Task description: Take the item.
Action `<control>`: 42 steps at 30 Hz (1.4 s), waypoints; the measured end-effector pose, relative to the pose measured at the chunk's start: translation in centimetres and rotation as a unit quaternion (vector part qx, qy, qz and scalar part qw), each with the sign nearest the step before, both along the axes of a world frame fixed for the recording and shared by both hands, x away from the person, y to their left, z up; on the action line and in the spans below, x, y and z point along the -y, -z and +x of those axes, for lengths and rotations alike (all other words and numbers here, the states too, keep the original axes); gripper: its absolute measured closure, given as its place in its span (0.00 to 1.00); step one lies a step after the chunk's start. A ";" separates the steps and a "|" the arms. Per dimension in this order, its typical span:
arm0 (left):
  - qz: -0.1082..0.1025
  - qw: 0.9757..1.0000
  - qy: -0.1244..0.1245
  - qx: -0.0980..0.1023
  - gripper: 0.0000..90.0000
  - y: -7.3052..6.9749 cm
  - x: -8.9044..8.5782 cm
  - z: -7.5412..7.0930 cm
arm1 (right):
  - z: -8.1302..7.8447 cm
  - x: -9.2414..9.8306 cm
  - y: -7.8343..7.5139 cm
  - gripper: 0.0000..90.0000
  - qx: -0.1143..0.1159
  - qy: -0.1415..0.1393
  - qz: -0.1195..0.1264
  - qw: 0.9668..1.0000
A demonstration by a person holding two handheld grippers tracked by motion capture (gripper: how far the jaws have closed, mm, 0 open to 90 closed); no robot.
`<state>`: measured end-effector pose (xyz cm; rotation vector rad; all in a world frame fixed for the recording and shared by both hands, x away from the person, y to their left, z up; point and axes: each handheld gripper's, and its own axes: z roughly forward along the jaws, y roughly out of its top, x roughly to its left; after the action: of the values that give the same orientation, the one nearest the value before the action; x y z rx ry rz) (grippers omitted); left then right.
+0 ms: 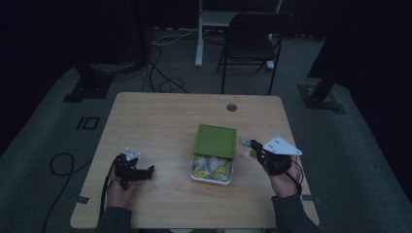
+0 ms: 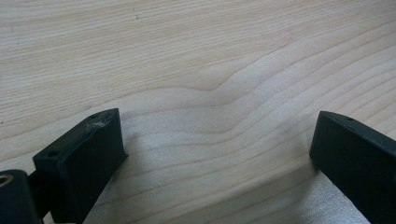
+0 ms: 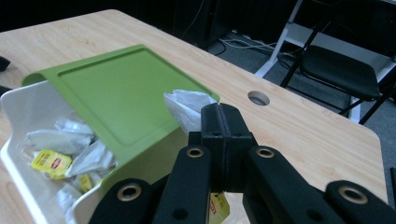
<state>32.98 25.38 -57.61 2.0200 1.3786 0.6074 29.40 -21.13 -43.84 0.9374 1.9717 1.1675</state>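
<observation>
Holding a white paper tea bag clamped in right gripper — just right of the white box with green lid; left gripper open, idle

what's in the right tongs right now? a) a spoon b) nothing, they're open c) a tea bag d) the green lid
c: the right tongs are shut on a white tea bag, its yellow tag hanging below, beside the box whose green lid is slid partway back.
</observation>
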 end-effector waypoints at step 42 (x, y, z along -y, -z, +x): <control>0.000 1.000 0.000 0.000 0.04 0.0 0.0 0.0 | 5.2 1.8 3.1 0.63 -0.034 0.067 0.032 0.997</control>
<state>32.98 25.37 -57.62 2.0197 1.3786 0.6072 34.60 -22.94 -46.91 1.1381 1.9011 1.1413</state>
